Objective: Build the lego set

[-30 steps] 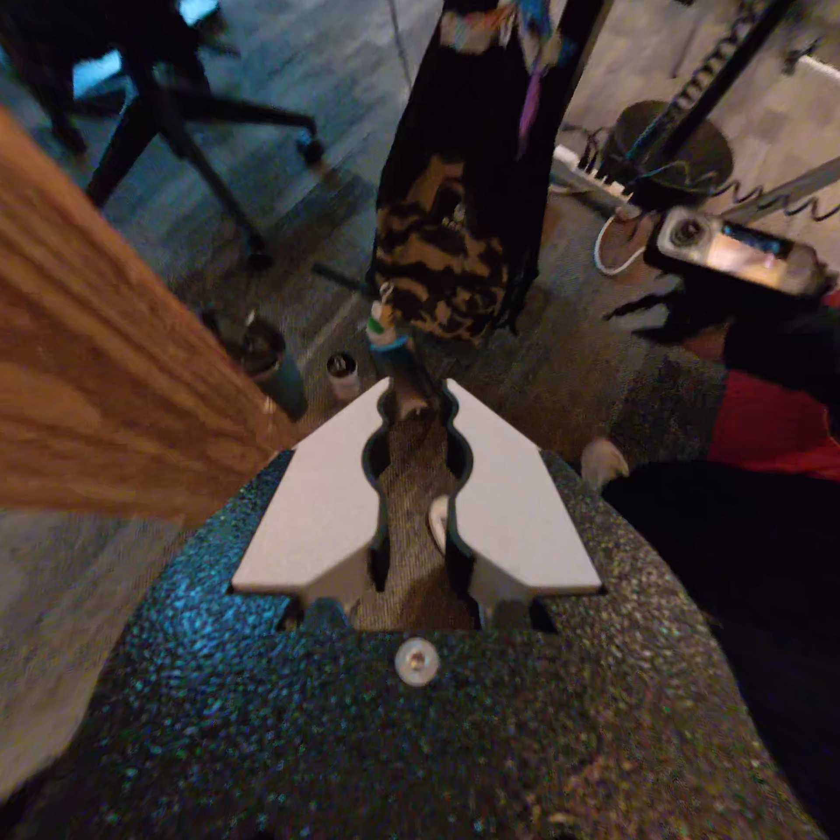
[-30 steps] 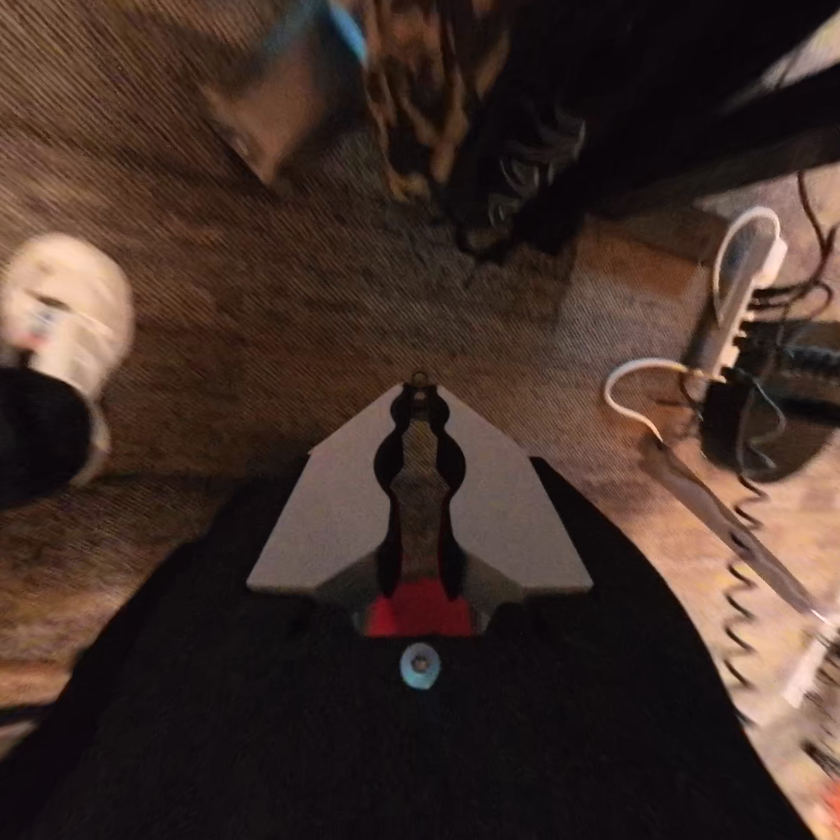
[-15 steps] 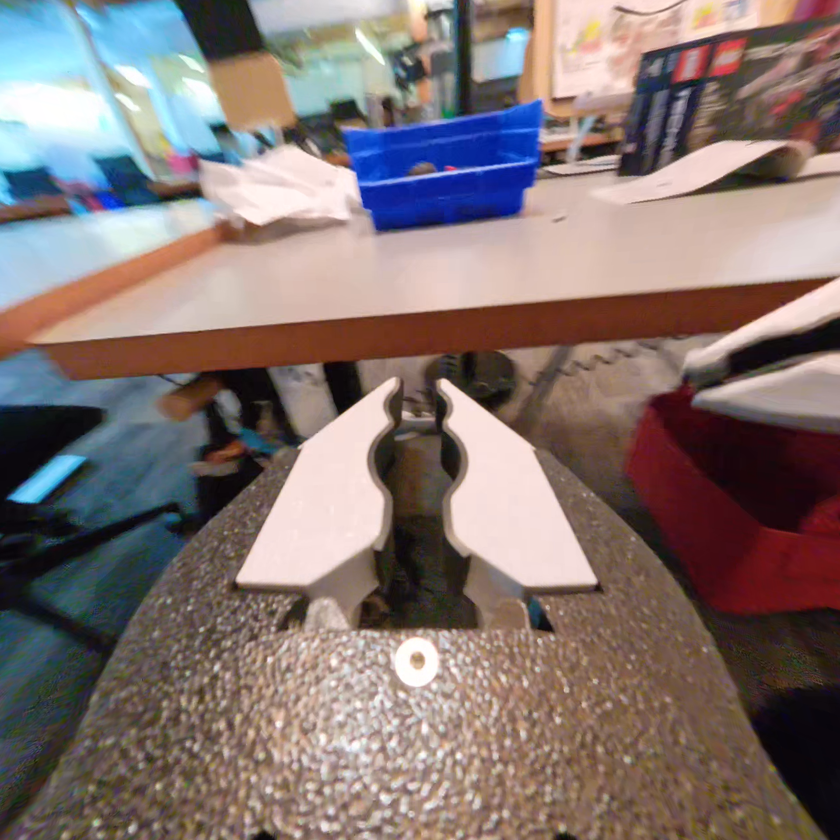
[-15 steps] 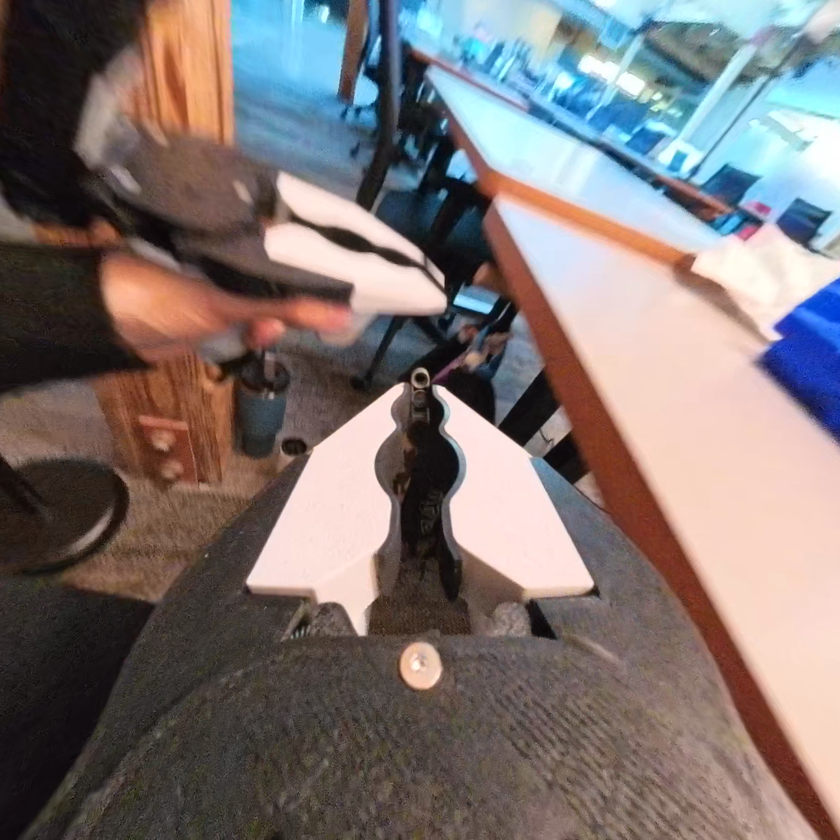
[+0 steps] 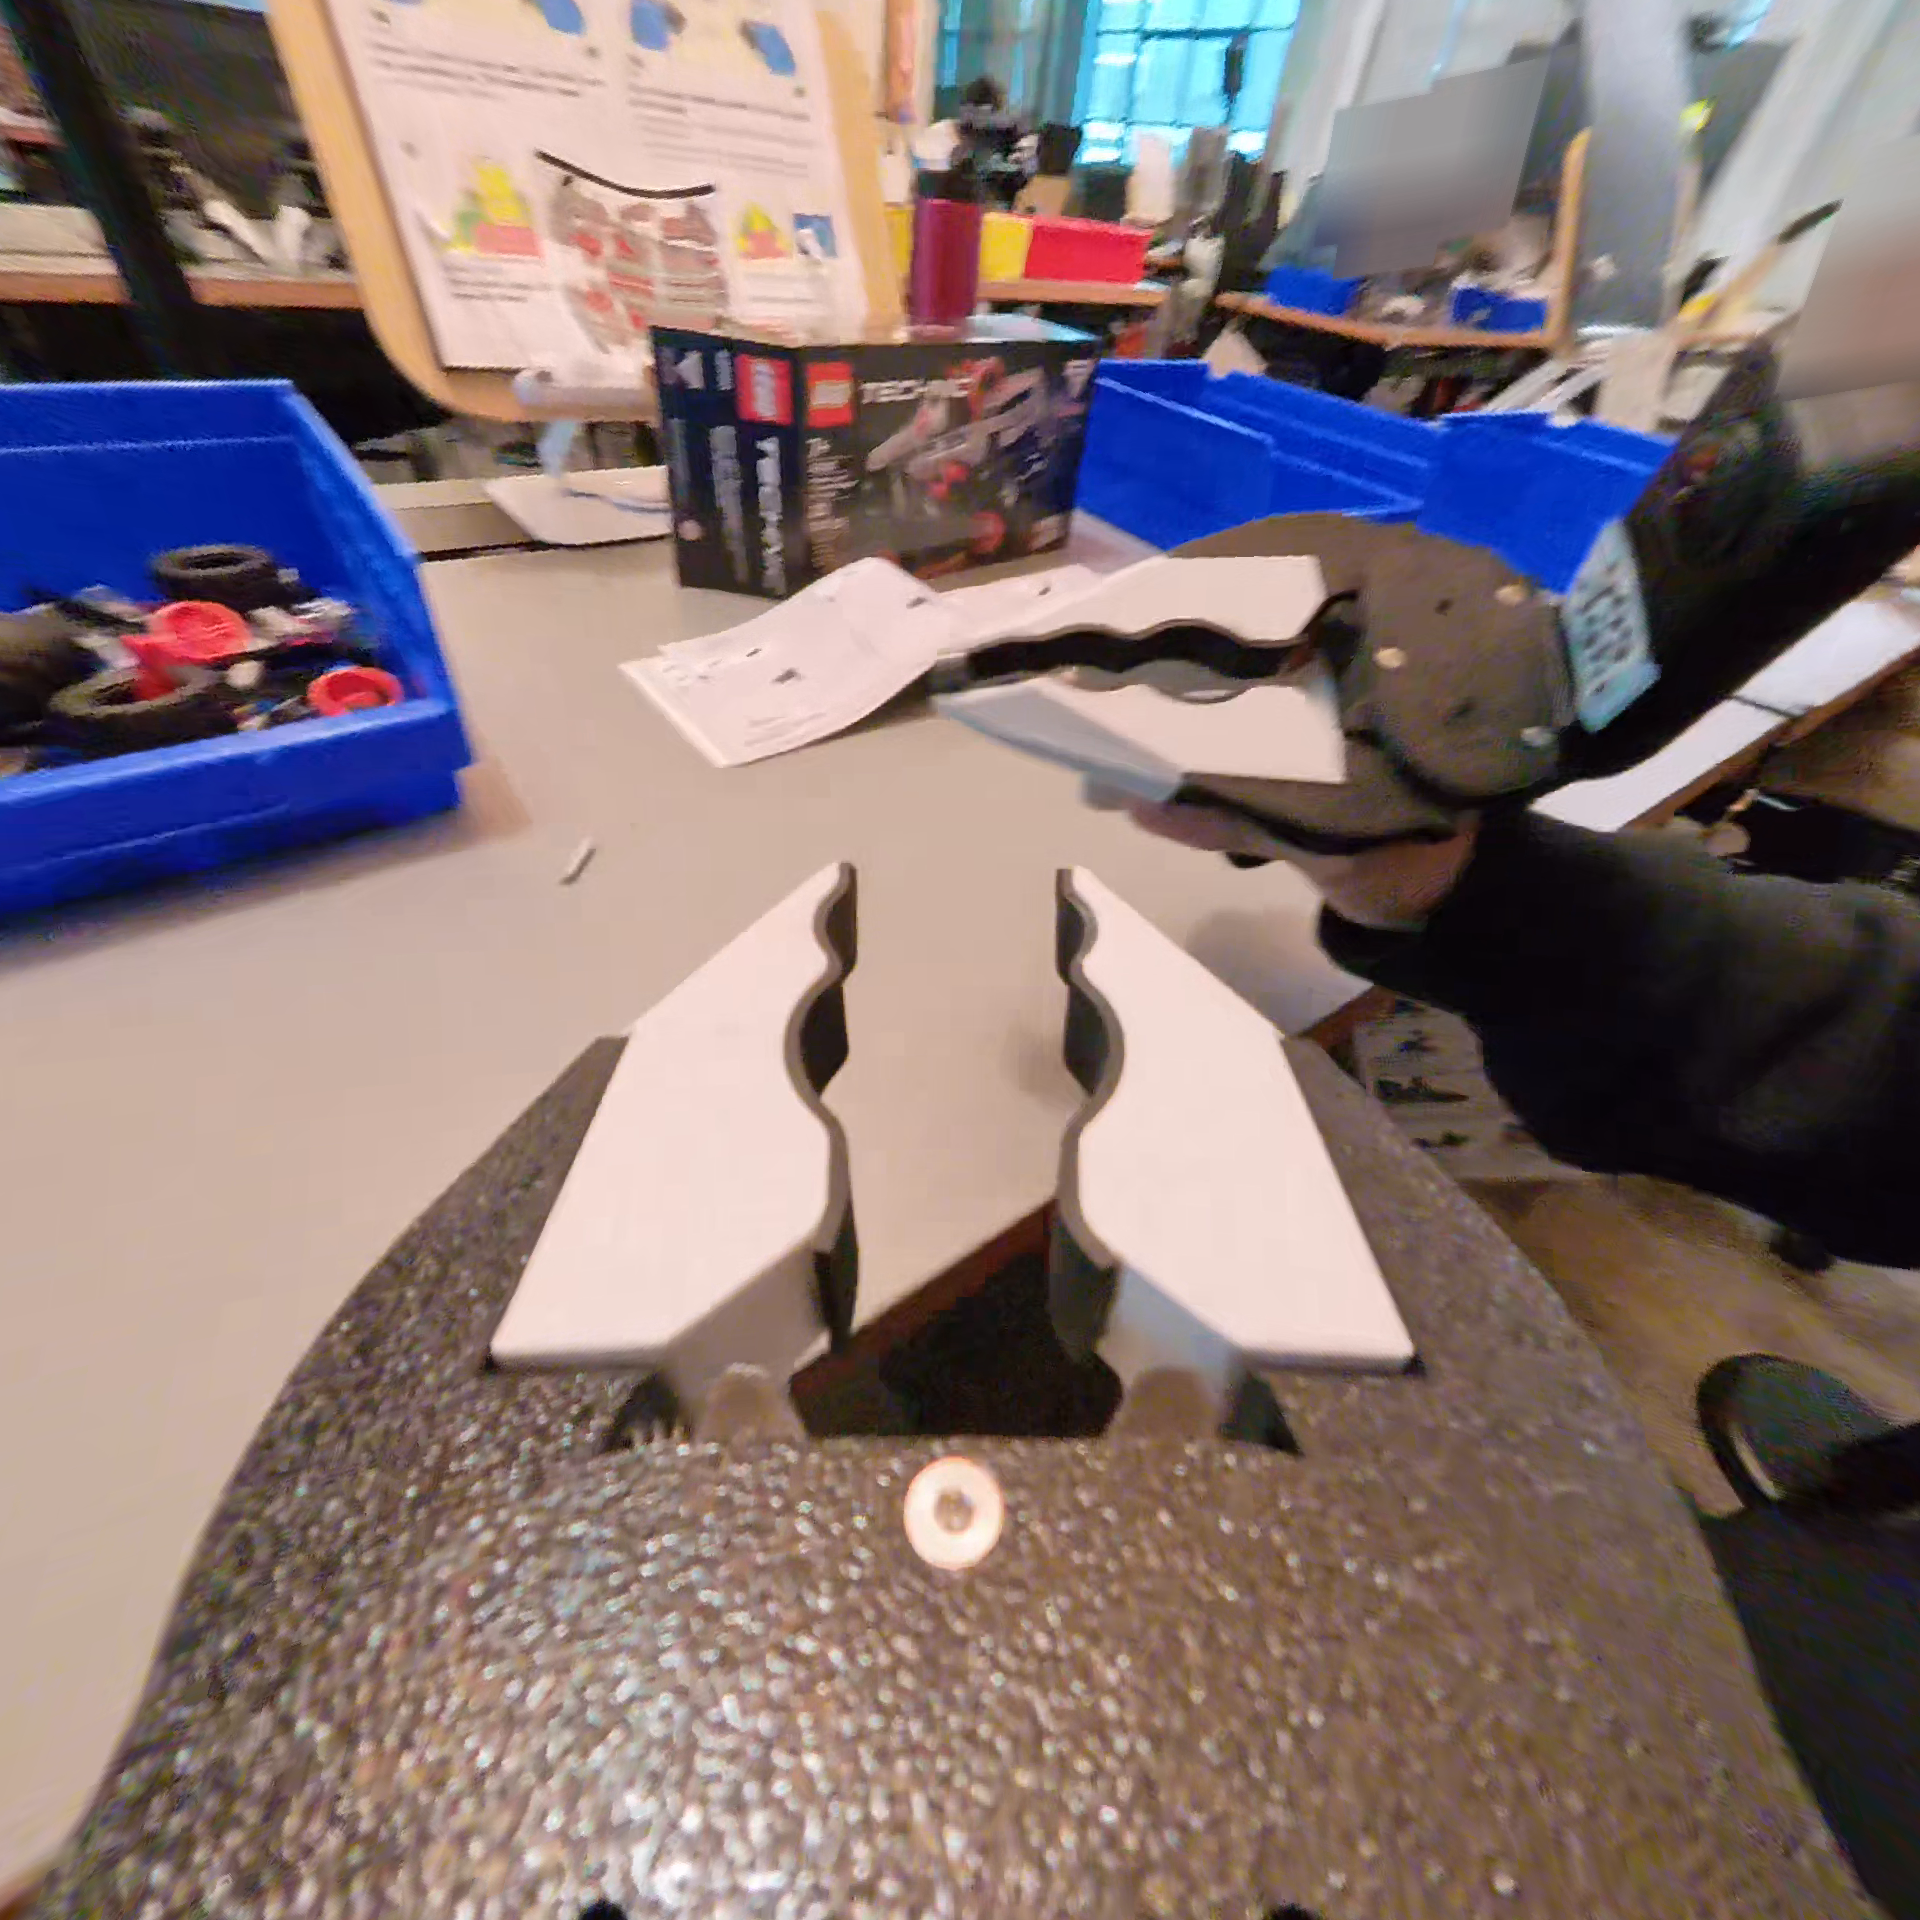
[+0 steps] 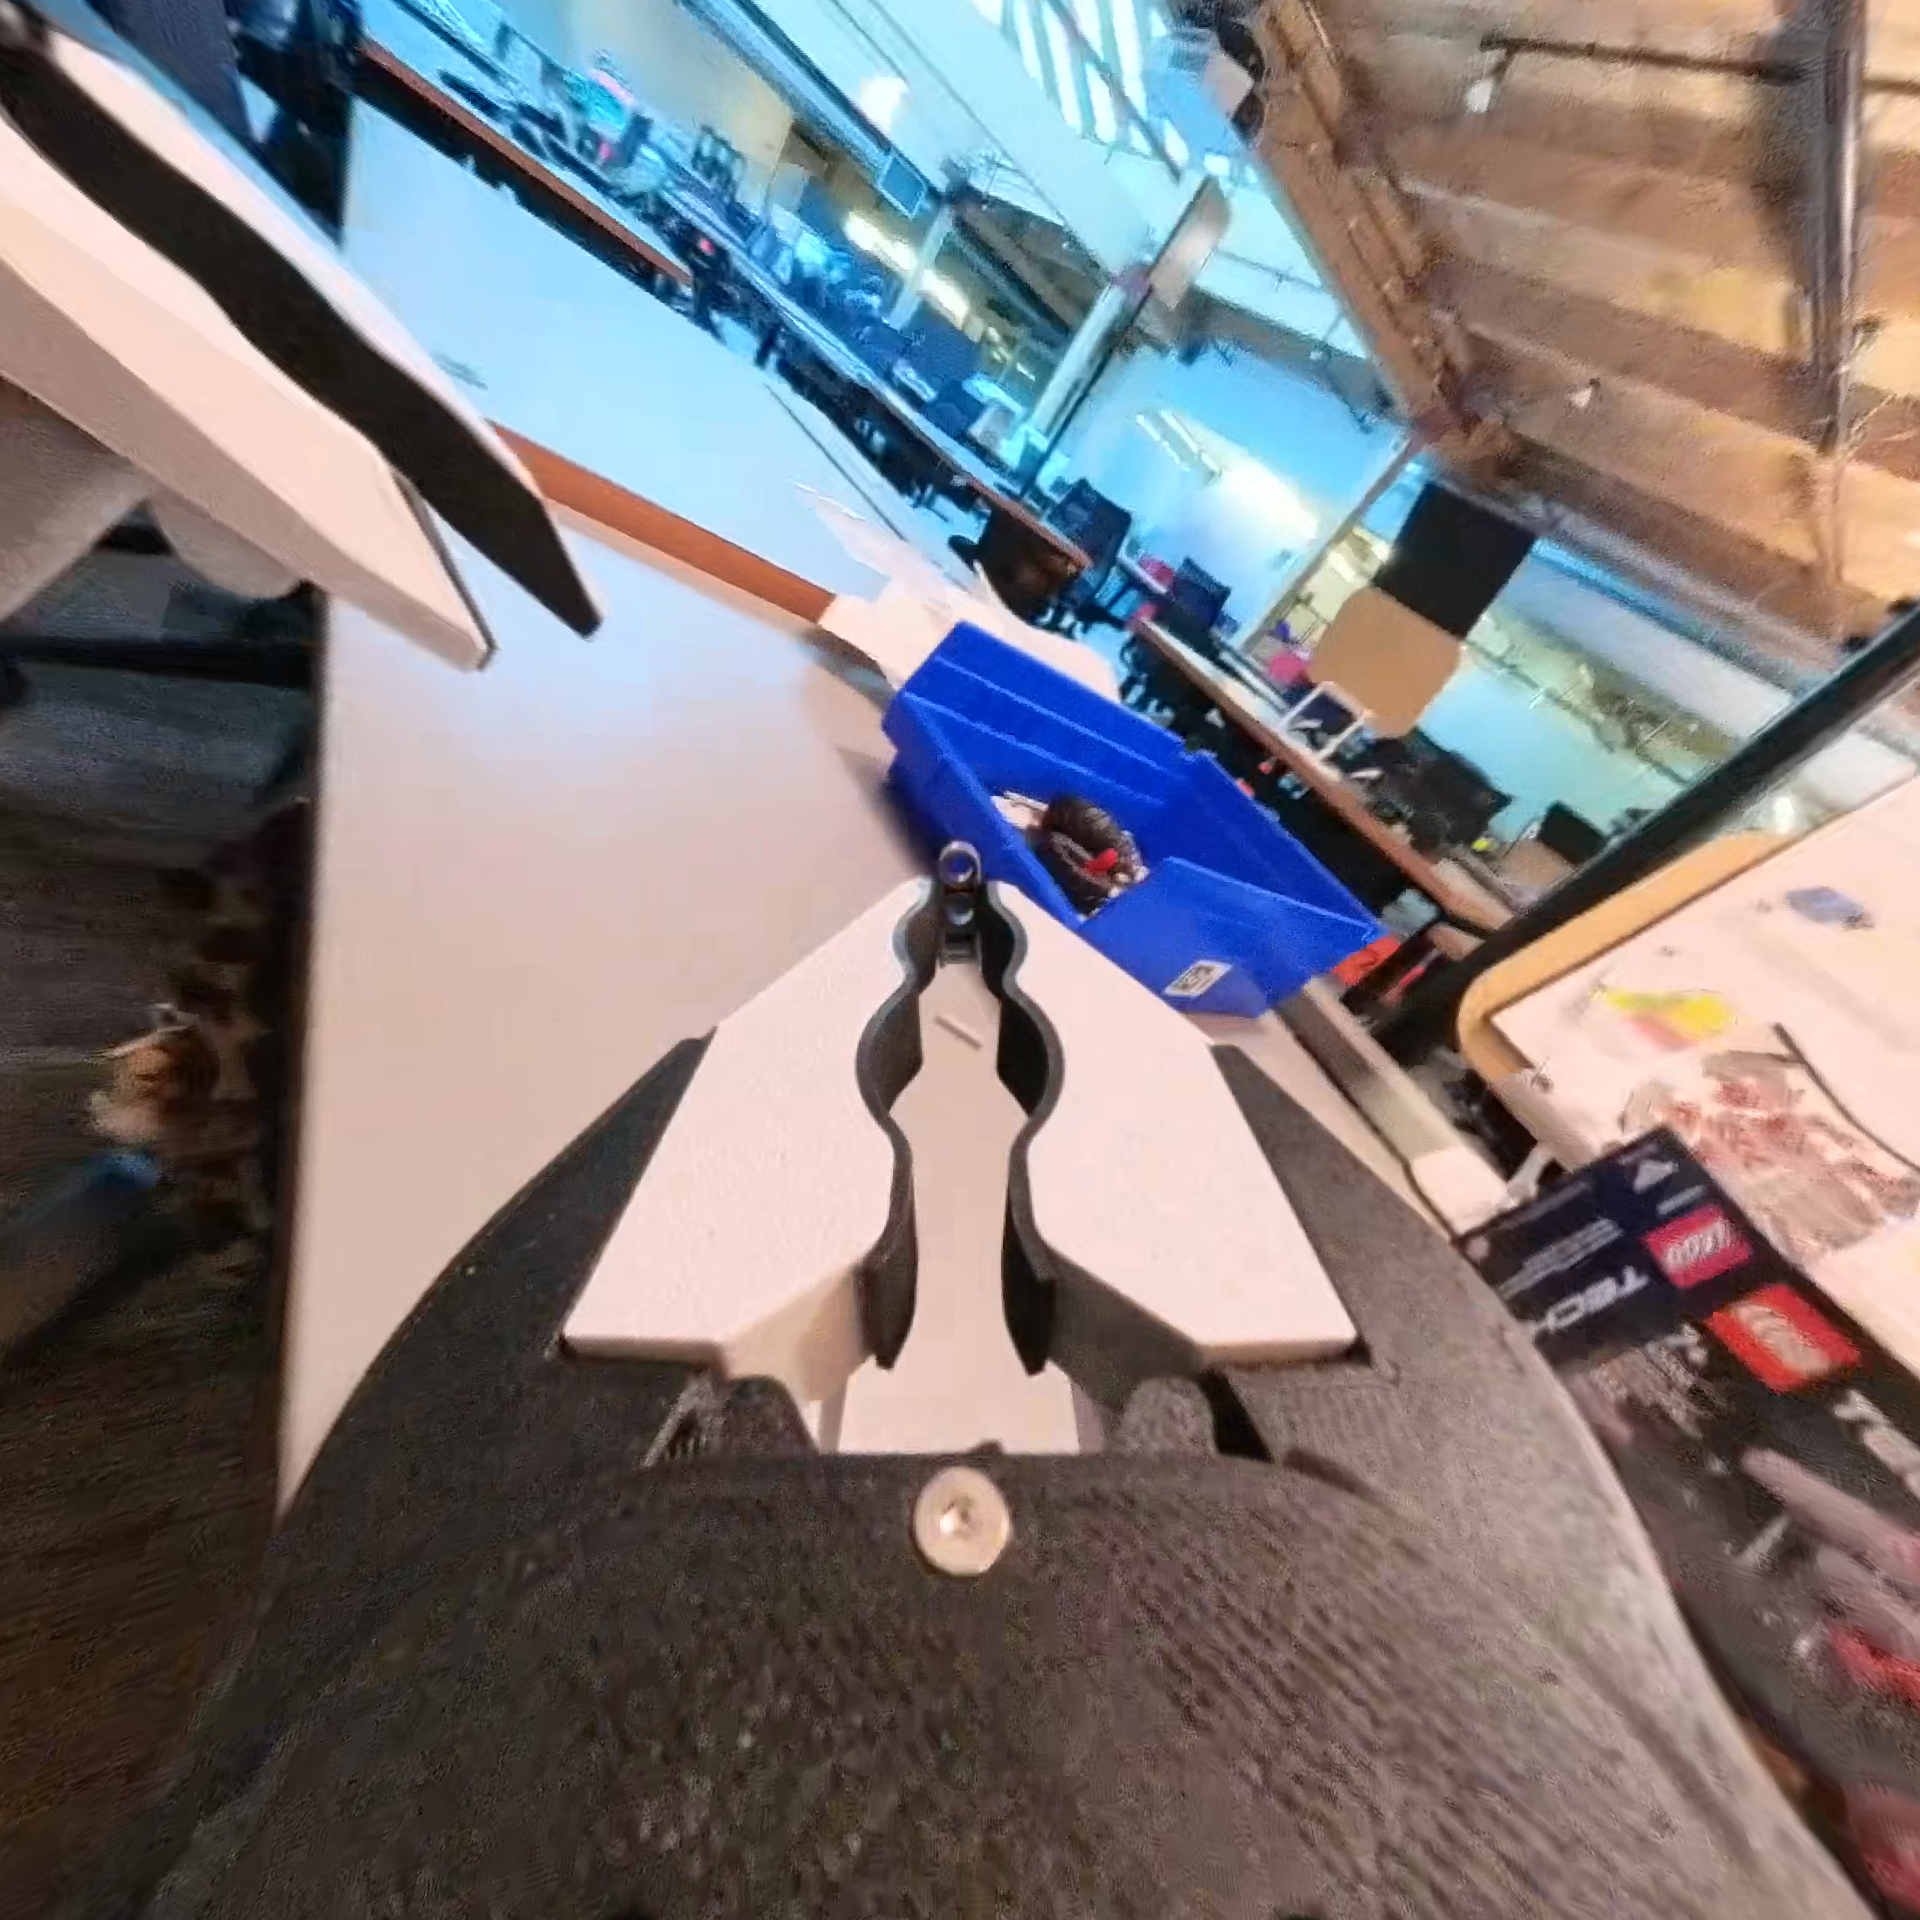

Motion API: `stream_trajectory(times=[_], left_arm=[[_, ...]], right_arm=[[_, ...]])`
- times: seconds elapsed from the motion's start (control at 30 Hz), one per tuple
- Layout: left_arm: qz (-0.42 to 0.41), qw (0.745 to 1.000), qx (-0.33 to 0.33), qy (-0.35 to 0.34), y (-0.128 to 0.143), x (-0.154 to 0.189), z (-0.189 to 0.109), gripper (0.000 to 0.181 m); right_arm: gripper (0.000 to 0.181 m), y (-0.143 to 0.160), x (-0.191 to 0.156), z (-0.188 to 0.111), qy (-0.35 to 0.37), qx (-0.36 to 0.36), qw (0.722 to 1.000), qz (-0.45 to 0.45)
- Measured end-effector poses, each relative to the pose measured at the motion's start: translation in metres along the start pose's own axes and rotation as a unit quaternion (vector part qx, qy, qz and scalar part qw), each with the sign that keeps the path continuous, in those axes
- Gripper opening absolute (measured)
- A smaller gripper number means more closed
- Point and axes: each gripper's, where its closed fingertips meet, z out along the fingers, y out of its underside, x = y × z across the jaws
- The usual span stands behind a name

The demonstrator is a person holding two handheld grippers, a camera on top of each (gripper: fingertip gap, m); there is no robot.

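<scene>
My left gripper (image 5: 956,888) is open and empty, held just above the near edge of the grey table (image 5: 312,1039). My right gripper (image 6: 956,904) is shut on a small dark Lego pin (image 6: 956,864) that sticks out past its tips. In the left wrist view the right gripper (image 5: 951,681) is rolled on its side, held by a hand to the right above the table. A blue bin (image 5: 229,769) at the left holds black tyres and red parts; it also shows in the right wrist view (image 6: 1226,935). The left gripper's fingers (image 6: 260,436) show at the upper left.
An open instruction booklet (image 5: 810,665) lies mid-table in front of the dark Lego box (image 5: 873,468), which also shows in the right wrist view (image 6: 1662,1268). More blue bins (image 5: 1247,457) stand at the back right. A poster board (image 5: 623,177) stands behind the box.
Both grippers rose from near the floor to above the tabletop. The left gripper's jaws opened wider. The right gripper stayed shut on the small dark pin.
</scene>
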Motion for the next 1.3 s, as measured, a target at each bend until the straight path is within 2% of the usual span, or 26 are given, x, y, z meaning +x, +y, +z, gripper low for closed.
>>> stream_trajectory(times=[0.03, 0.13, 0.2, 0.27, 0.37, 0.47, 0.53, 0.67, 0.73, 0.8, 0.9, 1.03, 1.17, 1.23, 1.3], left_arm=[[0.002, 1.000, 0.001, 0.016, -0.001, -0.004, 0.012, 0.038], [0.025, 0.999, -0.023, -0.001, 0.002, -0.044, 0.043, 0.036], [0.008, 0.999, -0.022, 0.027, 0.001, -0.056, 0.064, 0.034], [-0.029, 0.997, -0.015, 0.067, -0.003, -0.058, 0.085, 0.034], [-0.039, 0.993, -0.014, 0.109, -0.007, -0.054, 0.116, 0.034], [-0.062, 0.987, -0.019, 0.149, -0.011, -0.045, 0.140, 0.034], [-0.086, 0.980, -0.010, 0.177, -0.016, -0.039, 0.149, 0.026], [-0.117, 0.969, -0.021, 0.217, -0.014, -0.030, 0.152, 0.015], [-0.121, 0.967, -0.021, 0.223, -0.015, -0.028, 0.145, 0.030], [-0.125, 0.968, -0.021, 0.217, -0.015, -0.029, 0.139, 0.018], [-0.097, 0.977, -0.020, 0.191, -0.010, -0.035, 0.133, 0.012], [-0.031, 0.987, -0.016, 0.154, -0.003, -0.046, 0.125, 0.005], [-0.011, 0.990, -0.048, 0.129, 0.012, -0.068, 0.113, 0.005], [-0.014, 0.990, -0.066, 0.122, 0.022, -0.087, 0.102, 0.005], [-0.012, 0.983, -0.097, 0.152, 0.034, -0.100, 0.096, 0.005]], right_arm=[[0.005, 0.004, 0.005, 0.009, 0.000, 0.002, 1.000, -0.009], [0.005, 0.023, 0.030, 0.026, 0.032, -0.012, 0.996, -0.079], [0.005, 0.041, 0.033, 0.036, 0.019, -0.019, 0.995, -0.099], [0.005, 0.052, 0.035, 0.039, 0.018, -0.033, 0.991, -0.130], [0.005, 0.059, 0.050, 0.043, 0.043, -0.060, 0.984, -0.162], [0.004, 0.059, 0.061, 0.040, 0.073, -0.047, 0.984, -0.155], [0.005, 0.059, 0.067, 0.034, 0.094, -0.040, 0.984, -0.143], [0.005, 0.065, 0.065, 0.027, 0.096, -0.025, 0.988, -0.120], [0.005, 0.064, 0.055, 0.029, 0.071, -0.011, 0.990, -0.121], [0.005, 0.057, 0.044, 0.030, 0.061, 0.005, 0.991, -0.120], [0.005, 0.055, 0.036, 0.035, 0.071, -0.005, 0.986, -0.148], [0.005, 0.057, 0.025, 0.043, 0.041, 0.001, 0.990, -0.138], [0.000, 0.064, 0.020, 0.046, 0.032, -0.004, 0.988, -0.150], [0.005, 0.073, 0.028, 0.042, 0.039, -0.026, 0.990, -0.135], [0.014, 0.087, 0.043, 0.038, 0.060, -0.058, 0.990, -0.118]])
